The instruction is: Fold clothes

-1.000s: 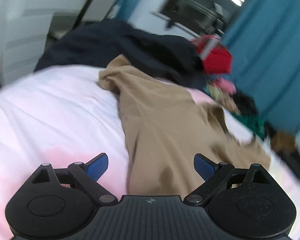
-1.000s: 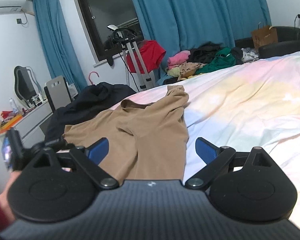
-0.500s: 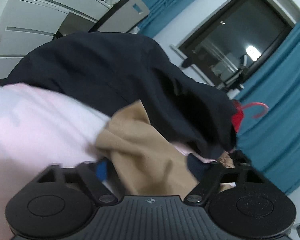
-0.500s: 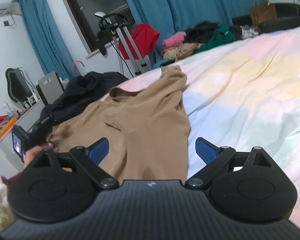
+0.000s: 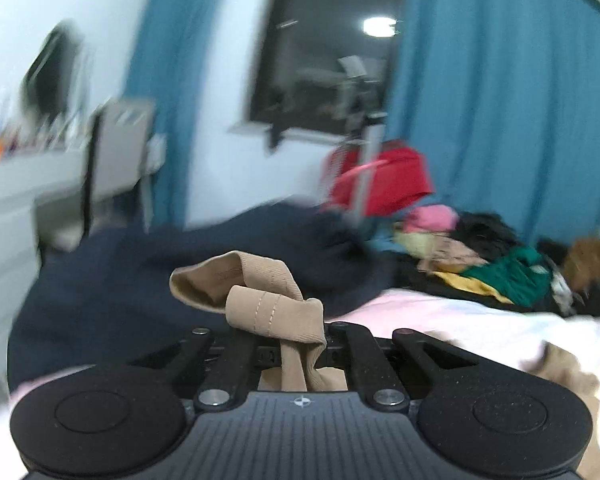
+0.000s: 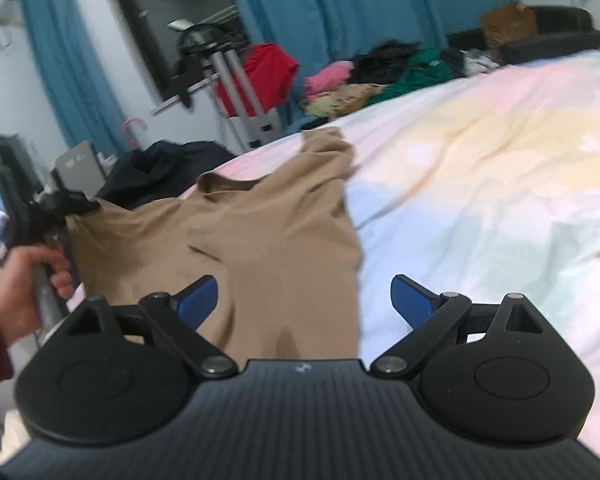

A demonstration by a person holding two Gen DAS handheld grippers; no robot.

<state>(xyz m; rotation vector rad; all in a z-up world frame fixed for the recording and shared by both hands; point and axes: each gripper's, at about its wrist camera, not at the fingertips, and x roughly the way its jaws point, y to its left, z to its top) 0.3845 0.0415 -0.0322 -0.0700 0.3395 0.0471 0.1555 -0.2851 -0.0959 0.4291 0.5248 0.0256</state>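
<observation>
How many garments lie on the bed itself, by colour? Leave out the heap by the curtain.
Tan: 1, the tan shirt, one corner of it pinched in the left gripper
Dark navy: 1, the dark garment at the bed's far edge
Total: 2

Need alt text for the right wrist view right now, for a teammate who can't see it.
The right gripper hovers open over a tan garment spread on a pastel bed sheet. At far left, a hand holds the left gripper, shut on the garment's corner and lifting it. Blue curtains behind.
</observation>
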